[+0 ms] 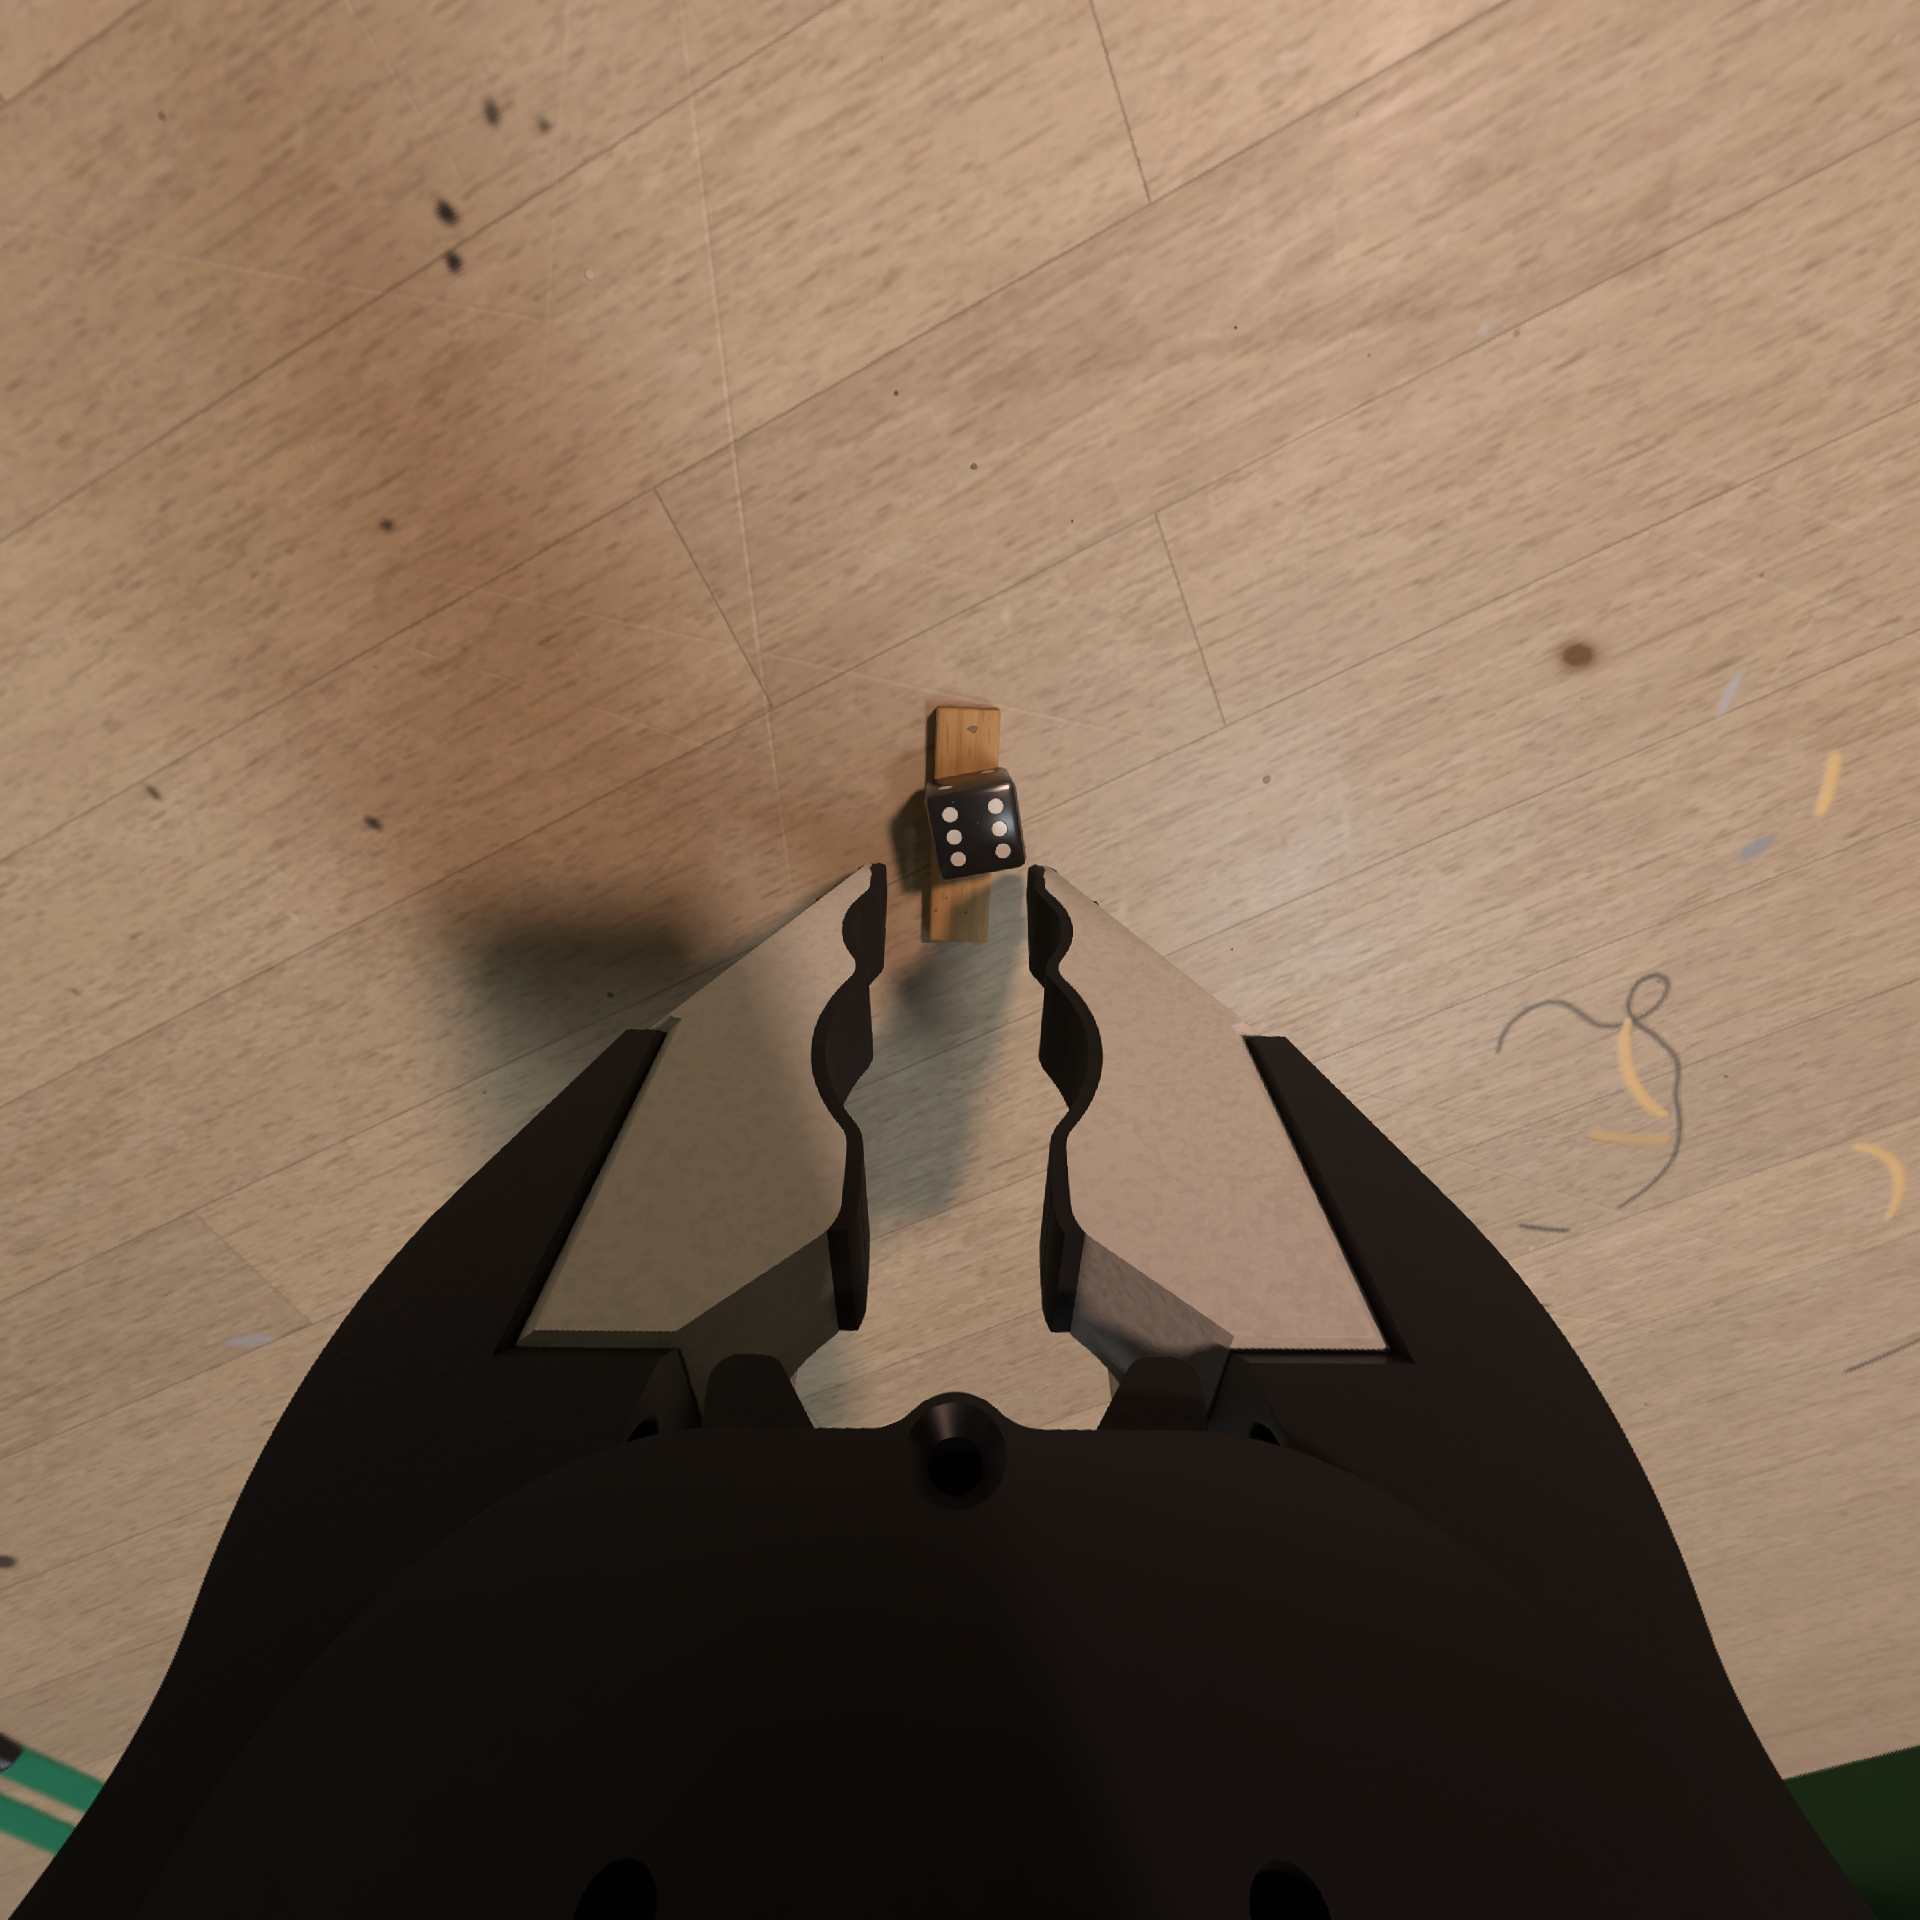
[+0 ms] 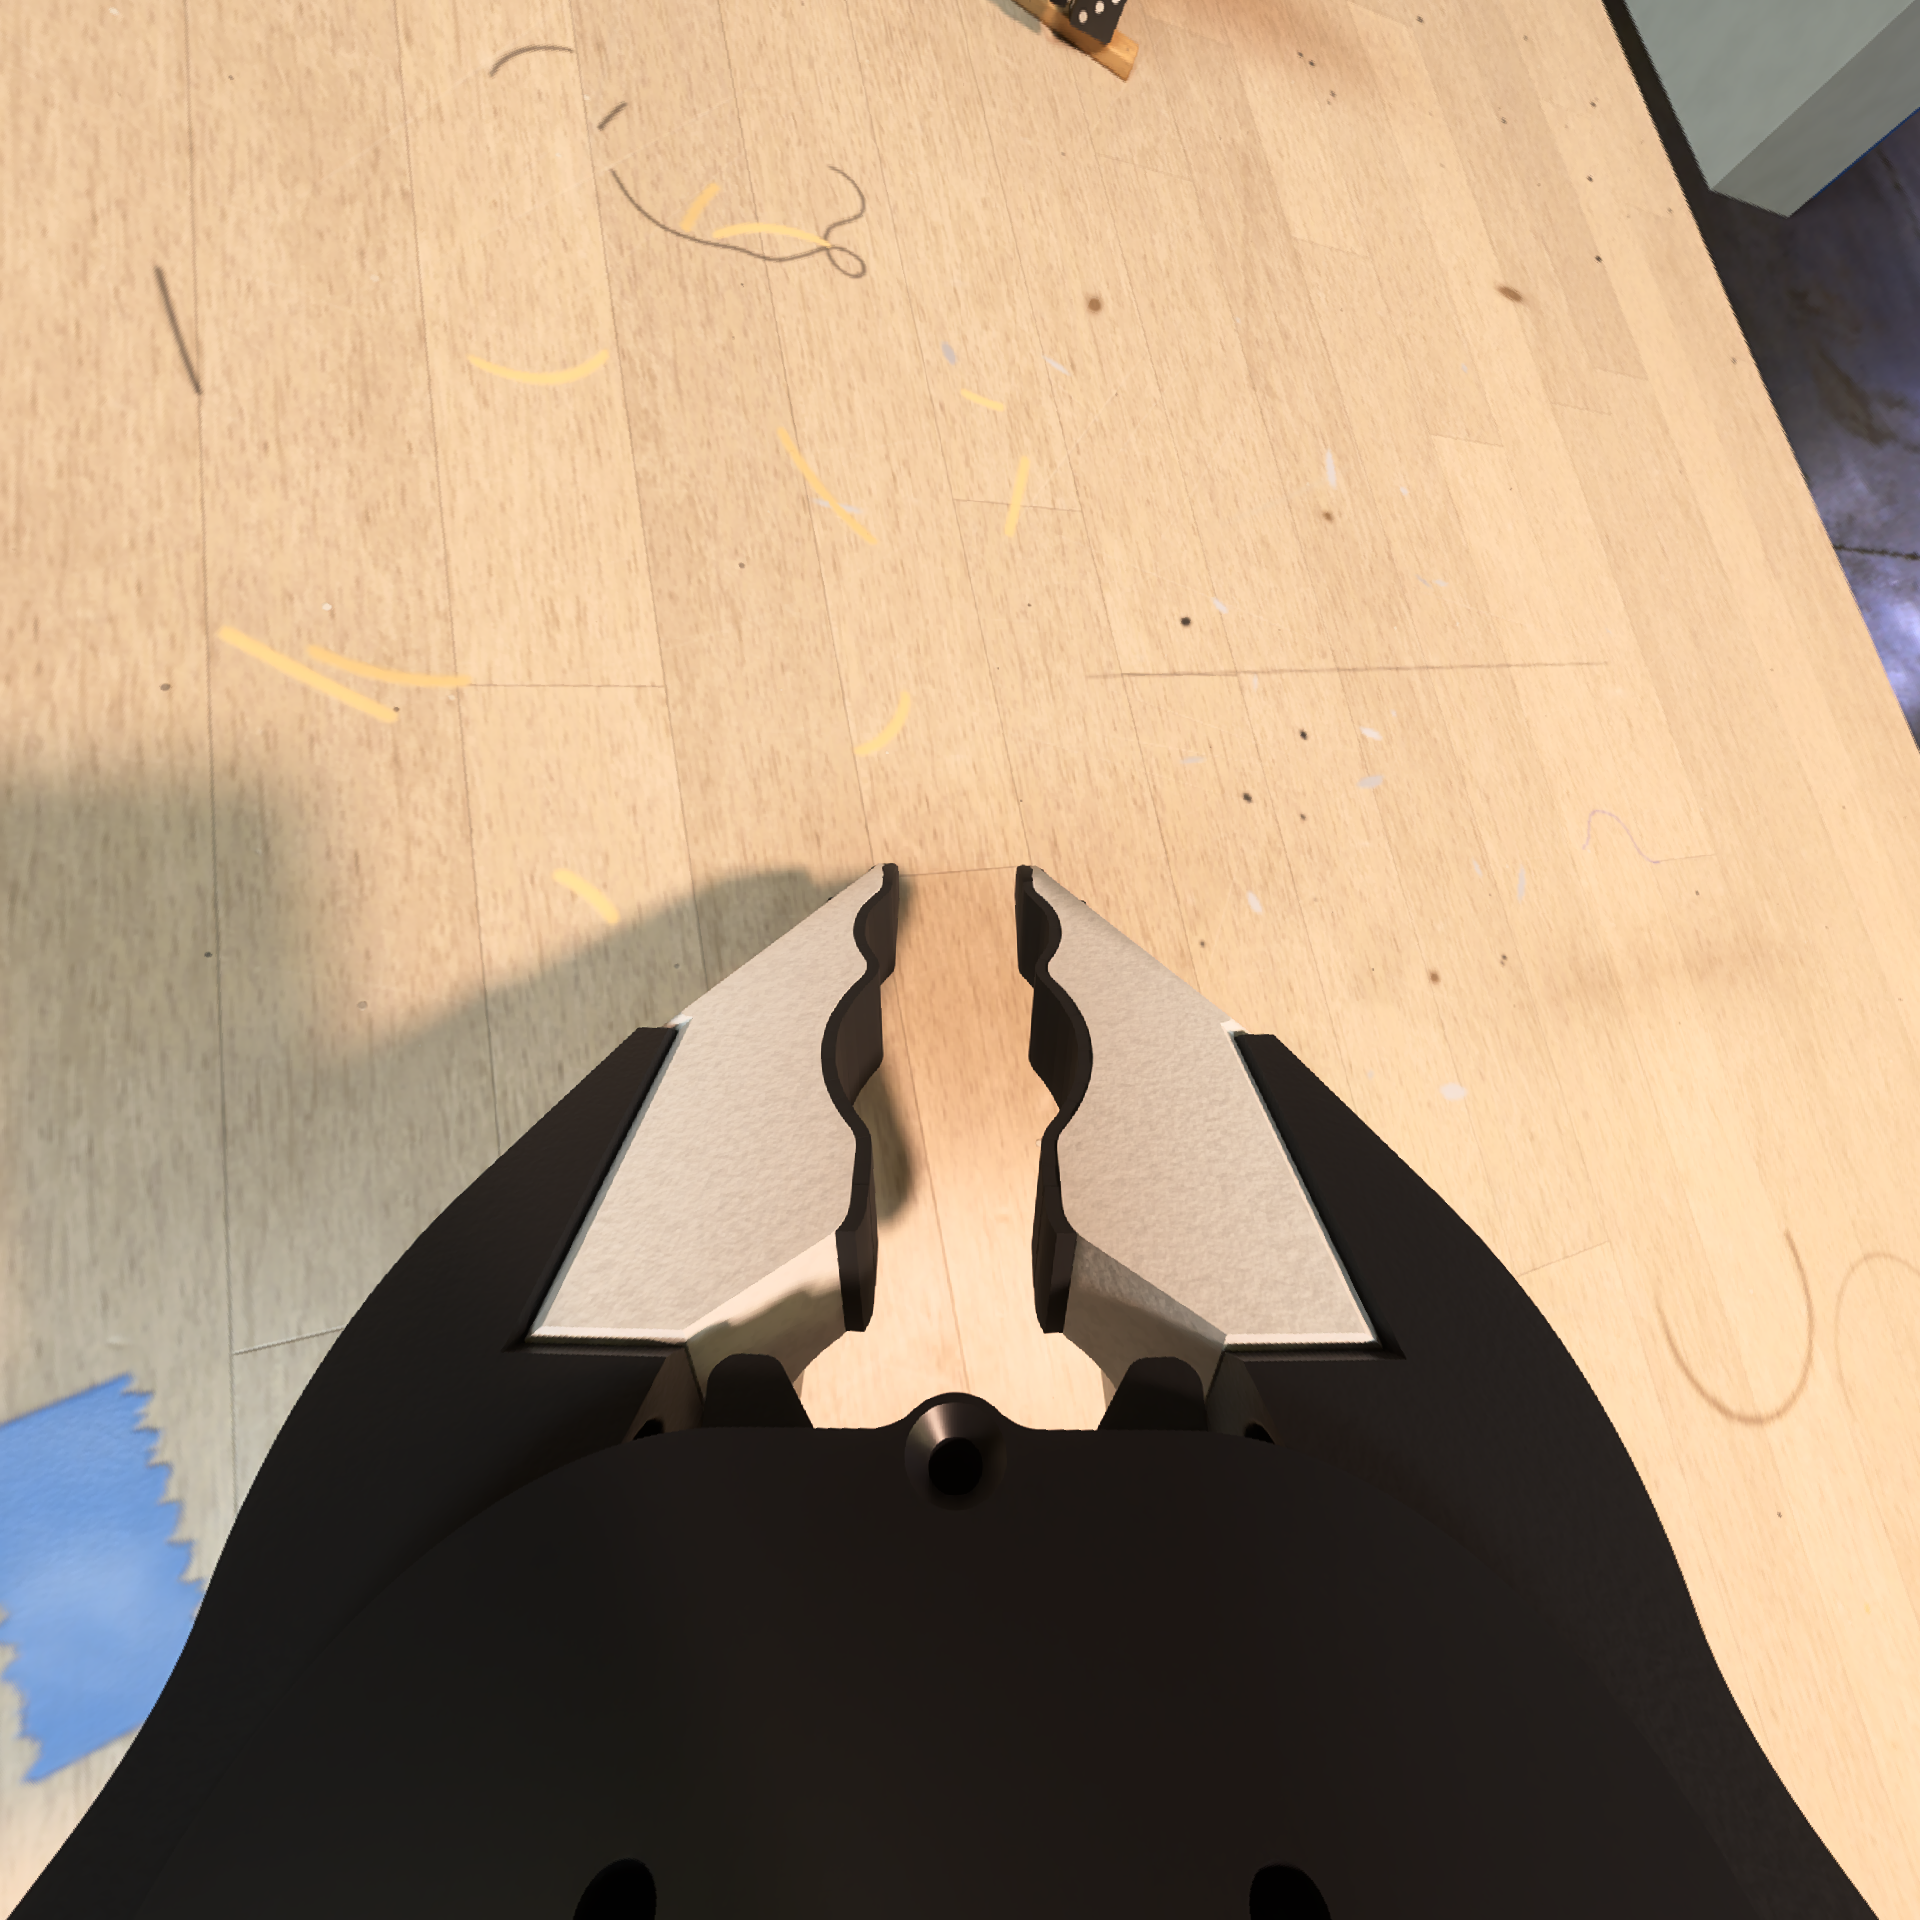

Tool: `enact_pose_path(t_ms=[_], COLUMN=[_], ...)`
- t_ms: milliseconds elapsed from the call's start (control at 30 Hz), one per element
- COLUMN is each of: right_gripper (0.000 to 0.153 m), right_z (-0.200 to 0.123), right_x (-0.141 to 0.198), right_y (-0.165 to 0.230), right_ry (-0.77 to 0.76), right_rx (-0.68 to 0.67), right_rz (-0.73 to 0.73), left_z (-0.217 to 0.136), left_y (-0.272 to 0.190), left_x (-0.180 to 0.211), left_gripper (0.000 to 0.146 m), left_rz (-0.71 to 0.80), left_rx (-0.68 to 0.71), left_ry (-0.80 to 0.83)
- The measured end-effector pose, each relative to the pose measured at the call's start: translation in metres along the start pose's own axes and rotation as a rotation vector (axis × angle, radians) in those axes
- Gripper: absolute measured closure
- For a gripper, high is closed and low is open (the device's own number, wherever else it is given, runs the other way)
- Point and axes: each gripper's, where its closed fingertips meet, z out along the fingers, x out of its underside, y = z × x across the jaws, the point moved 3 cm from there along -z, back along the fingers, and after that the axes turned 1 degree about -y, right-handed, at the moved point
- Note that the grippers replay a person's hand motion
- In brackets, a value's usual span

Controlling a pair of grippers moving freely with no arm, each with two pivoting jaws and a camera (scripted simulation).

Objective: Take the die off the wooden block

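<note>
- Location: the die [image 1: 975, 831], black with white pips, sits on the middle of the wooden block [image 1: 964, 744], a narrow slat lying flat on the table [image 1: 1351, 416]. In the right wrist view both appear only at the top edge, the die [image 2: 1093, 12] partly cut off.
- Handling (judged): the die looks small, light, rigid and smooth, with rounded corners; it may slip or roll if pinched off-centre. Grip two opposite flat faces, above the block.
- The block also appears light and could shift if nudged.
- Left tongs [image 1: 956, 878]: parted, empty, hovering above the die and lined up with it.
- Right tongs [image 2: 956, 878]: parted, empty, well apart from the die.
- Surface: pale wood planks with scribbles, specks and a blue patch [image 2: 83, 1558].
- Room: a grey box [image 2: 1787, 94] stands beyond the table's right edge.
</note>
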Motion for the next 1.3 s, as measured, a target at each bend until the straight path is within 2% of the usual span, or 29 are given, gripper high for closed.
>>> enact_pose_path(t_ms=[167,267,667,833,933,1000,1100,1233,1300], right_gripper=[0.130,0.130,0.130,0.130,0.130,0.130,0.130,0.130,0.130], right_z=[0.000,0.001,0.001,0.001,0.000,0.000,-0.003,-0.015,-0.026], right_x=[0.001,0.001,0.000,-0.001,-0.002,-0.003,-0.008,-0.022,-0.034], right_y=[0.000,0.001,0.004,0.005,0.005,0.004,0.000,-0.012,-0.017], right_ry=[0.005,0.007,0.010,0.010,0.005,-0.004,-0.040,-0.147,-0.241], right_rx=[0.000,-0.001,-0.003,-0.002,0.004,0.012,0.043,0.144,0.215], right_rz=[0.001,0.001,-0.008,-0.015,-0.017,-0.018,-0.014,-0.032,-0.058], left_z=[0.001,0.001,-0.004,-0.028,-0.055,-0.076,-0.109,-0.153,-0.166], left_y=[-0.001,-0.002,0.007,0.015,0.014,0.001,-0.047,-0.134,-0.175], left_x=[-0.002,-0.003,-0.003,-0.005,-0.013,-0.023,-0.038,-0.051,-0.051], left_gripper=[0.119,0.130,0.130,0.130,0.130,0.130,0.130,0.130,0.130], left_rz=[0.030,0.031,-0.081,-0.133,-0.161,-0.156,-0.076,0.188,0.313], left_rx=[-0.027,-0.019,0.036,0.022,0.028,0.113,0.428,0.871,1.016], left_ry=[0.018,0.012,0.014,-0.069,-0.191,-0.303,-0.445,-0.530,-0.515])
